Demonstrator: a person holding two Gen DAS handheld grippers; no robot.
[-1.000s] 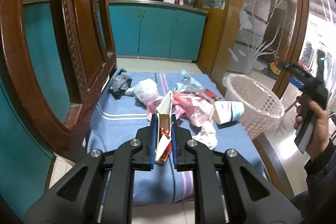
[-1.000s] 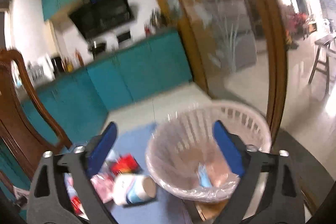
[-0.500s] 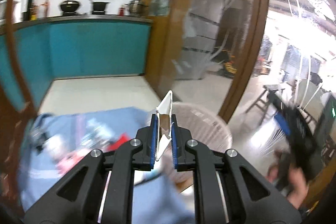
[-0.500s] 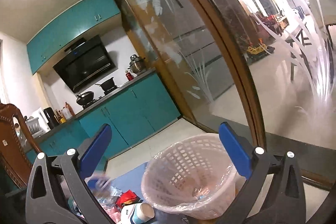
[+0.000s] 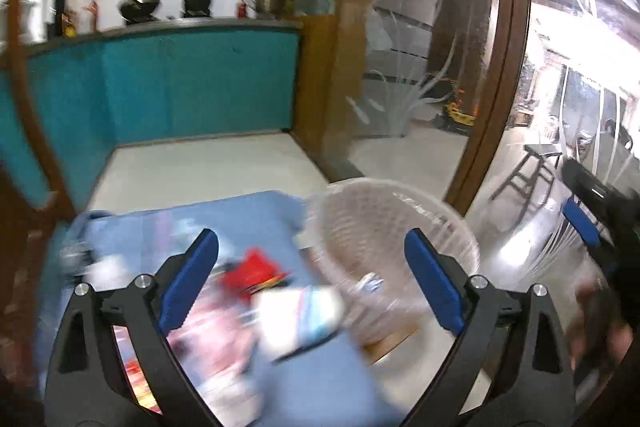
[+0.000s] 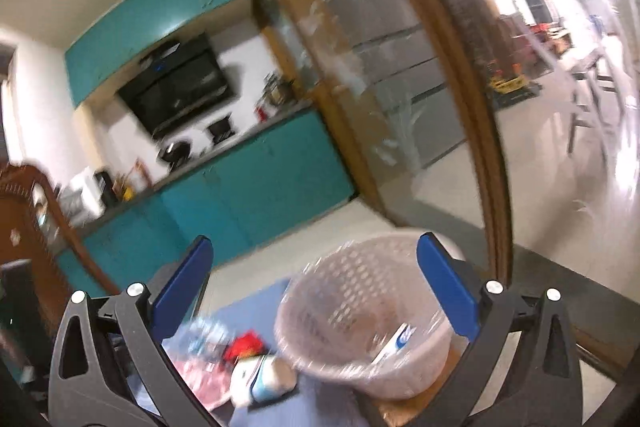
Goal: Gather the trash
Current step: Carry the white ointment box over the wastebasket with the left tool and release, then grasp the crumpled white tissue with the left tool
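A white mesh waste basket (image 5: 394, 239) stands at the right end of the blue cloth (image 5: 260, 223); it also shows in the right wrist view (image 6: 360, 323), with a white and blue carton (image 6: 398, 341) lying inside. My left gripper (image 5: 312, 283) is open and empty, above the cloth beside the basket. My right gripper (image 6: 316, 291) is open and empty, above the basket; it shows at the right edge of the left wrist view (image 5: 580, 223). A white and blue paper cup (image 5: 300, 315) lies on its side next to the basket, with a red wrapper (image 5: 256, 273) and pink wrappers (image 5: 208, 339) beside it.
A dark wooden chair back (image 6: 36, 227) rises at the left. Teal kitchen cabinets (image 5: 180, 83) stand behind the table. An etched glass partition with a brown frame (image 5: 500, 67) stands behind the basket. The view is motion-blurred.
My left gripper held a white carton shut between its jaws, swung right over the basket, and now stands open and empty. A carton now lies in the basket. The right gripper stayed open.
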